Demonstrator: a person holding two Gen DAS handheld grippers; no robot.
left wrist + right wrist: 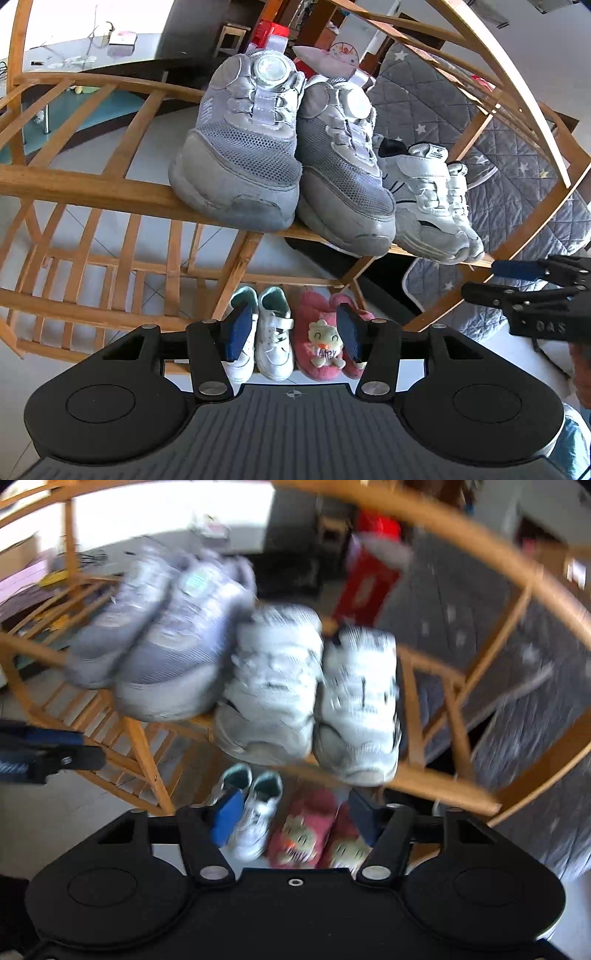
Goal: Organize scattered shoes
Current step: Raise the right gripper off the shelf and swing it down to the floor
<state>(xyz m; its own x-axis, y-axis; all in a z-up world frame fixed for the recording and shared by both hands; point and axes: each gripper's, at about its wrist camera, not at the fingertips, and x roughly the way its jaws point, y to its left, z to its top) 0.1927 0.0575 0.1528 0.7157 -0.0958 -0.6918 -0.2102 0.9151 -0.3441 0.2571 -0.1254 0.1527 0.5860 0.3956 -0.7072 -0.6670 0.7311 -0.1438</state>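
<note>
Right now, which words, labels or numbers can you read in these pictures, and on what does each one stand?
"DAS": on the black body of the right gripper, at the edge of the left wrist view; it may be cut off.
Letters on the pink slipper, on its duck's bib: too small to read.
Tag on the white sneaker tongue: too small.
Right wrist view: all blurred.

A slatted bamboo shoe rack [92, 192] carries the shoes. On its upper shelf a pair of grey mesh sneakers [273, 162] stands toes outward, and touching it at three o'clock is a smaller pair of white strap sneakers [432, 199]. Below, apparently on a lower tier, sit white children's sneakers [273, 332], with pink plush slippers [325, 336] at their three o'clock.
</note>
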